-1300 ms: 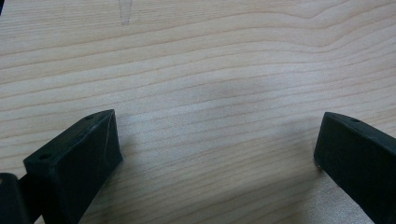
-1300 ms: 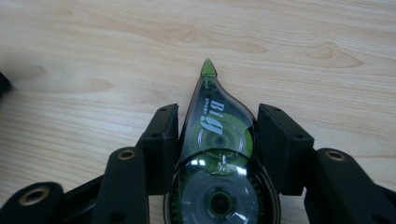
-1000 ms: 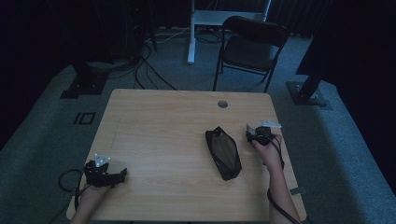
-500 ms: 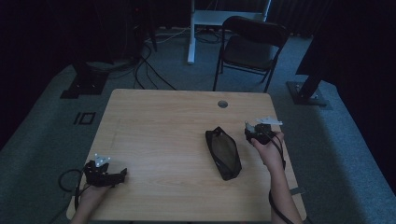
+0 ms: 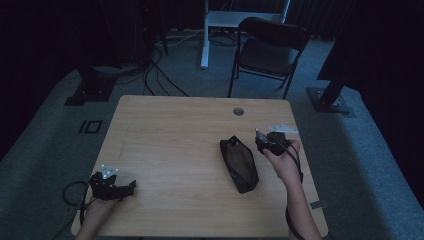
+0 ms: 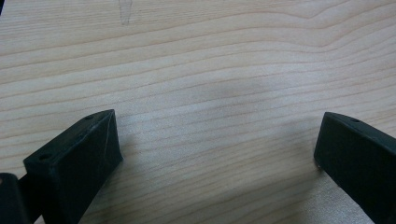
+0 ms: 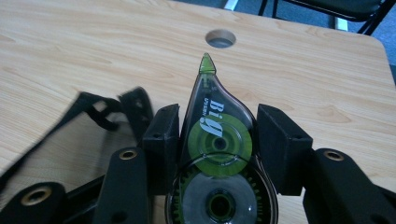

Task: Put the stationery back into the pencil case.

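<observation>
High view: a pale wood desk (image 5: 175, 145) is seen in a dark room, bare across its middle. Right tool (image 7: 218, 140), near the right edge, is clamped on a correction tape dispenser (image 7: 215, 154) beside a black pouch (image 5: 240, 162). Left tool (image 6: 217, 149) is spread wide, holding nothing.

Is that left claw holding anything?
No, the left claw stands wide open over the bare wooden table.

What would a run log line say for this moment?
right gripper: shut on tape roller | left gripper: open, on table | pouch: beside right gripper
</observation>
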Available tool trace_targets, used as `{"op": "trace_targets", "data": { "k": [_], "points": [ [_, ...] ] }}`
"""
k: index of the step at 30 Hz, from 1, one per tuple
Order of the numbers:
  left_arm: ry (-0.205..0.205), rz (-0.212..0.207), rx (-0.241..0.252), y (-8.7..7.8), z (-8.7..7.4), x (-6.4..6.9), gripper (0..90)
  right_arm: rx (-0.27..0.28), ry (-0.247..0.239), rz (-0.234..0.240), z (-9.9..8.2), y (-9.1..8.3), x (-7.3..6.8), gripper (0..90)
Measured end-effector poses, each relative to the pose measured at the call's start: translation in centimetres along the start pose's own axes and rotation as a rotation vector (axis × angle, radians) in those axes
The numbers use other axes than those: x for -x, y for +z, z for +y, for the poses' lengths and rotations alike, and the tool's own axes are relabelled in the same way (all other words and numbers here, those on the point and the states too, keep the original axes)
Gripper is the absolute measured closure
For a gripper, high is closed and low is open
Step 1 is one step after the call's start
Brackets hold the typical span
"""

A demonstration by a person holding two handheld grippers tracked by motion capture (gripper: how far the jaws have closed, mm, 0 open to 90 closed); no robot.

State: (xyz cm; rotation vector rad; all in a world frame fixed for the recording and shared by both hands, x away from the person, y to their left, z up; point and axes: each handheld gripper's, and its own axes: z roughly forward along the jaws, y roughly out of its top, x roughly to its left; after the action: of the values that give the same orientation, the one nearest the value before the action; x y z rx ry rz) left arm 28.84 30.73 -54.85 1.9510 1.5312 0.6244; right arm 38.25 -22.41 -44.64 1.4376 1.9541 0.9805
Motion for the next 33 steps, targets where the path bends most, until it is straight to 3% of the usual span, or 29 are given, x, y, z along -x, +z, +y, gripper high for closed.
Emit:
{"op": "trace_targets", "data": {
  "k": [8, 14, 33],
  "points": [
    [0.000, 0.000, 0.000, 0.0, 0.0, 0.0, 0.5, -0.012, 0.019, 0.035, 0.4, -0.7, -2.1, 50.7],
    [0.000, 0.000, 0.000, 0.0, 0.0, 0.0, 0.6, -0.006, 0.007, 0.056, 0.5, -0.9, -3.7, 50.7],
    [0.000, 0.000, 0.000, 0.0, 0.0, 0.0, 0.6, -0.063, 0.003, 0.083, -0.7, 0.5, -7.5, 50.8]
  ]
}}
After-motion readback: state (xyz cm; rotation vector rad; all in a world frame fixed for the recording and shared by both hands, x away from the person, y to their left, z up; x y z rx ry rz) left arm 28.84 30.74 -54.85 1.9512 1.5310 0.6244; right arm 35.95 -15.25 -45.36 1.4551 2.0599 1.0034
